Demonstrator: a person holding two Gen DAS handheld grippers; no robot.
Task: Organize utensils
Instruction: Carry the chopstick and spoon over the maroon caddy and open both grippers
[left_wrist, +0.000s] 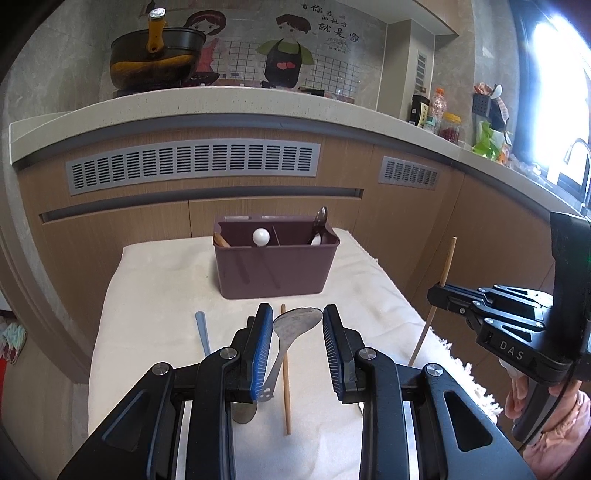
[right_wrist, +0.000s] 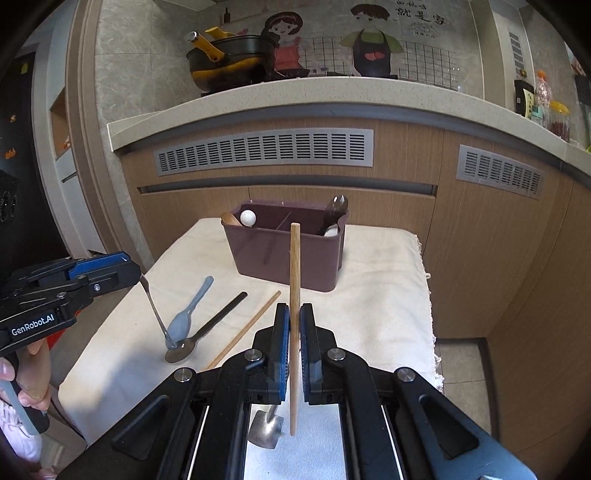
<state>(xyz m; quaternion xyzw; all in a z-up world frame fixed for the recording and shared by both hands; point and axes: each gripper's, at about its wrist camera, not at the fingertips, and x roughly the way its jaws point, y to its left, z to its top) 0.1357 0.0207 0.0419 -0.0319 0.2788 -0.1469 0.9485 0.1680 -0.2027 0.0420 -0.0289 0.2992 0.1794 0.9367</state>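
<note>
Utensils partly sorted: maroon caddy (right_wrist: 286, 254) at the far end of the bench (right_wrist: 384, 295) already holds several. Right tool (right_wrist: 294, 325) clenched on a wooden chopstick (right_wrist: 294, 280), long axis near vertical, tip up, presumably for dropping end-first into a compartment. Left tool (left_wrist: 298, 332) holds a metal spoon (left_wrist: 295, 323), apparently against one pad; handle hangs down. Blue spoon (right_wrist: 190, 314), dark spoon (right_wrist: 207, 328) and second chopstick (right_wrist: 243, 328) lie flat, pointing toward the caddy.

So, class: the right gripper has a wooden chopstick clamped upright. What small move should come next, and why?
Probably carry the chopstick in the right gripper forward over the left compartment of the utensil holder: a wooden stick end already stands there, while spoons sit in the right one.
</note>
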